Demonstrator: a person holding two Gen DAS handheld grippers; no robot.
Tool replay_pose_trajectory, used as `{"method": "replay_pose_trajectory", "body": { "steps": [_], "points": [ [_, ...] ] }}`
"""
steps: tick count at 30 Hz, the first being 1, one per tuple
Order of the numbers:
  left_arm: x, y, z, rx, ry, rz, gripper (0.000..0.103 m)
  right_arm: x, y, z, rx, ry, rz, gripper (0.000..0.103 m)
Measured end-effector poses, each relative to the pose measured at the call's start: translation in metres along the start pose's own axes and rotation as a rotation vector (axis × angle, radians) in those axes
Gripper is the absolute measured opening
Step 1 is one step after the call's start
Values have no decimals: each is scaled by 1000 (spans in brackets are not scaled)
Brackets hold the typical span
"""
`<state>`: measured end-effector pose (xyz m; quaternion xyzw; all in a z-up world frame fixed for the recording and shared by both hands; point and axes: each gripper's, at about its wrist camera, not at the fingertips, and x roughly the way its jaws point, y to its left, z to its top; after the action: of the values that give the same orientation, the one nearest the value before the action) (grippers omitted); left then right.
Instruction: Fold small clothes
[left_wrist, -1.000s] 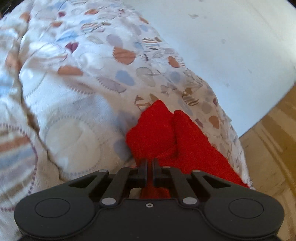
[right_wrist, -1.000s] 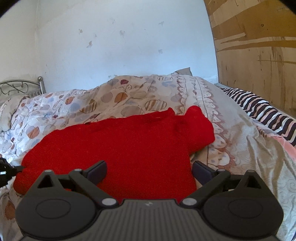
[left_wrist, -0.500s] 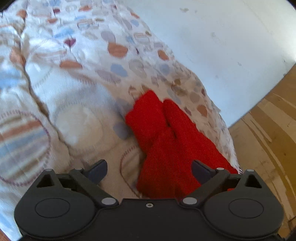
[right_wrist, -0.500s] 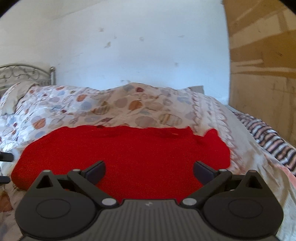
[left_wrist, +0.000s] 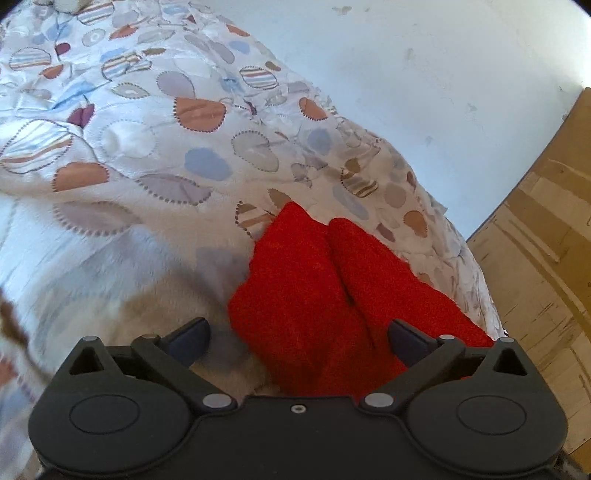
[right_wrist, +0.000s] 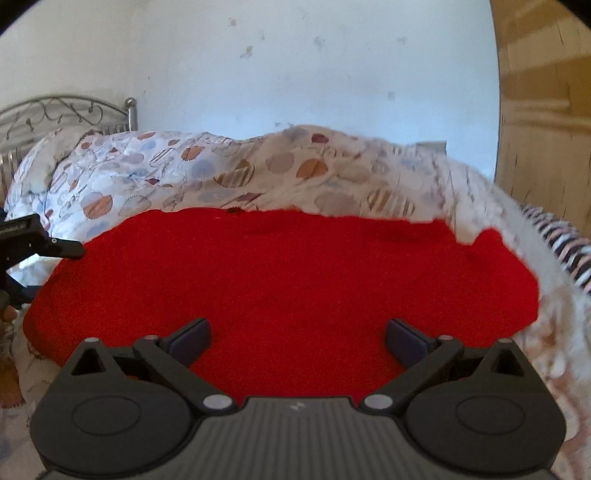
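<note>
A red garment (right_wrist: 288, 288) lies spread flat on a bed's patterned quilt (right_wrist: 221, 173), with two hand-held grippers over it. The left hand-held gripper (left_wrist: 298, 334) angles down over one narrow end of the garment (left_wrist: 325, 295), where two red lobes lie side by side with a crease between them; its jaws stand wide apart, one finger (left_wrist: 190, 334) over the quilt (left_wrist: 147, 155) and the other (left_wrist: 408, 338) over red cloth, neither pad pressing on it. A second ago those jaws were closed on a bunch of the garment; they have just been opening and the cloth now lies loose between them, with the gripper drawn a little back from the edge. The right hand-held gripper (right_wrist: 298, 334) tilts down over the garment's near edge, jaws wide apart and holding nothing, red cloth filling the space between its fingers (right_wrist: 190, 334). In the right wrist view the left gripper (right_wrist: 40, 247) shows at the far left, just beside the garment's end. Compared with a second ago, that view has swung across the bed: the garment now fills more of the picture, a metal headboard (right_wrist: 70, 110) stands at upper left, and a striped cloth (right_wrist: 569, 251) sits at the right edge, blurred. A white wall (right_wrist: 314, 74) rises behind the bed, with a wooden panel (right_wrist: 543, 110) at right.
</note>
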<state>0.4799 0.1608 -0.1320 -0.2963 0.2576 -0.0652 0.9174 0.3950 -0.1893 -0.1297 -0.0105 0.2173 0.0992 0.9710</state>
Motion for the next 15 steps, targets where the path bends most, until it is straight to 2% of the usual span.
{"method": "replay_pose_trajectory", "body": {
  "steps": [4, 11, 15],
  "points": [
    [2, 2, 2, -2, -10, -17, 97, -1, -3, -4, 4, -14, 4, 103],
    [2, -5, 0, 49, -5, 22, 91, -1, -1, -6, -3, -22, -2, 103],
    [1, -18, 1, 89, 4, 52, 73, -1, -2, -6, -3, -23, -3, 103]
  ]
}}
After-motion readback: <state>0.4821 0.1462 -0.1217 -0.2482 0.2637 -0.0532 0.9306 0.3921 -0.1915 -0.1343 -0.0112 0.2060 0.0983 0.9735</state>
